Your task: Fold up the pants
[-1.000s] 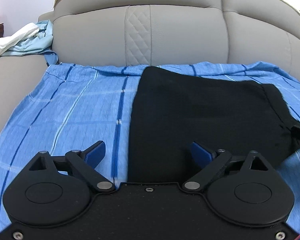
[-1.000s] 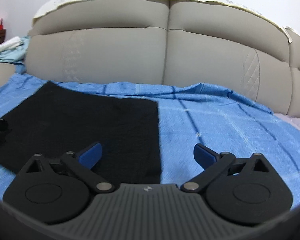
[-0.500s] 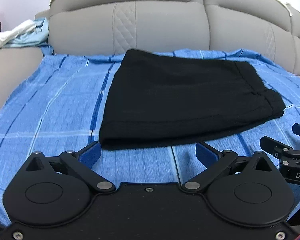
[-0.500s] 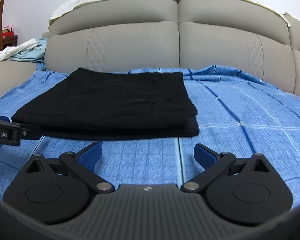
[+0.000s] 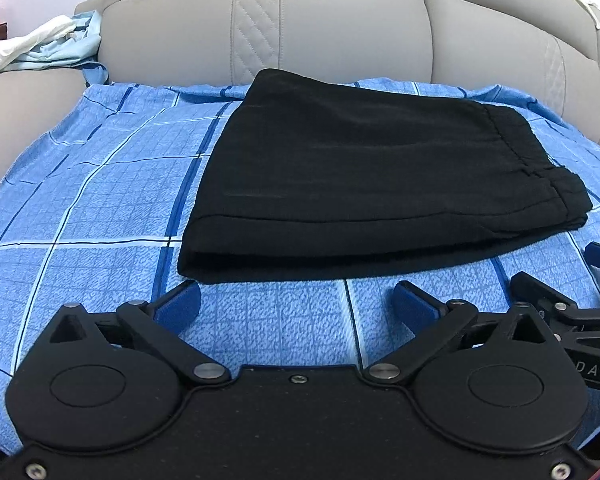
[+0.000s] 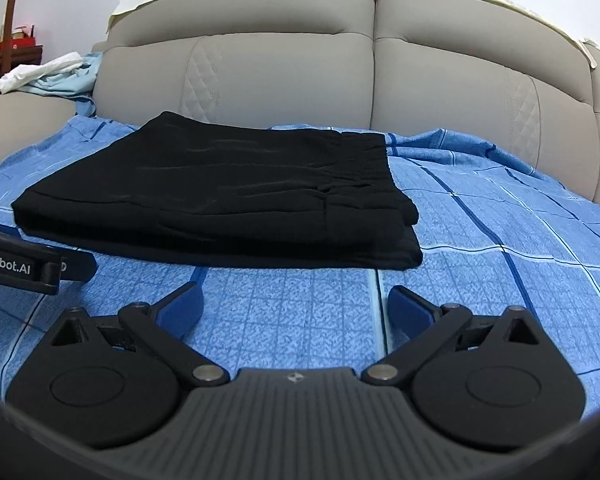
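The black pants (image 5: 380, 176) lie folded into a compact stack mid-sofa on the blue checked sheet (image 5: 100, 184). Both tools have pulled back to the near side, so folding looks finished. Left tool (image 5: 296, 304) and right tool (image 6: 294, 306) are spread, empty. One reads "nRobot.AI".

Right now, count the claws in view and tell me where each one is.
2. The left claw hovers open over the blue sheet, just short of the folded black pants; the right claw sits open beside it.
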Available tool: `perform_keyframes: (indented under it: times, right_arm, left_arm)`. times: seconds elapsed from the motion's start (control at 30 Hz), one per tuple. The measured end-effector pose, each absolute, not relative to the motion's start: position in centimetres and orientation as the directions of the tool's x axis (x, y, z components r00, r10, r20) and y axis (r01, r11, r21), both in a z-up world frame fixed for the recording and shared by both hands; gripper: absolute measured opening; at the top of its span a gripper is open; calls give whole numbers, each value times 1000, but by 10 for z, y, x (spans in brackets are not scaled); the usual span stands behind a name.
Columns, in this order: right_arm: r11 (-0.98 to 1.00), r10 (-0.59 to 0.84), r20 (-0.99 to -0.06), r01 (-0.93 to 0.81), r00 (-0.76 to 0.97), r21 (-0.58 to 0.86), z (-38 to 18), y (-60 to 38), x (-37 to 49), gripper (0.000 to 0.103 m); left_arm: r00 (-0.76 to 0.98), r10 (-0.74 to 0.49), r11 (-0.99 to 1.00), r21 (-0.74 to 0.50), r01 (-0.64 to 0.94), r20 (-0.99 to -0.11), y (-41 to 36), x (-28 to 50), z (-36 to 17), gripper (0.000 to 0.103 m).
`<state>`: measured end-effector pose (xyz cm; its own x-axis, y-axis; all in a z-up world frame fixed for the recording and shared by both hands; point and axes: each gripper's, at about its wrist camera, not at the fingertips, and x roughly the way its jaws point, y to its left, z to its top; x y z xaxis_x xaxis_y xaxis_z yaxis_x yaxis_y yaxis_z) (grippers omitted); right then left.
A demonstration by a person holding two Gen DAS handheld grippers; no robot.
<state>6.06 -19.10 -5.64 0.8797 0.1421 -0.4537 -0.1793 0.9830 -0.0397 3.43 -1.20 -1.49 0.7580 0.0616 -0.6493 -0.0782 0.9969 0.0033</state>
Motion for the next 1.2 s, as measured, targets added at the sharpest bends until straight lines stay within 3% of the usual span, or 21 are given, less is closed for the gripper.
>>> perform_keyframes:
  times: [1.2]
  right_arm:
    - [982,148,-431,-182,890,-39,-60,-191,66,103]
  left_arm:
    - [750,84,994,0,-111,-656,-12,40,-17,103]
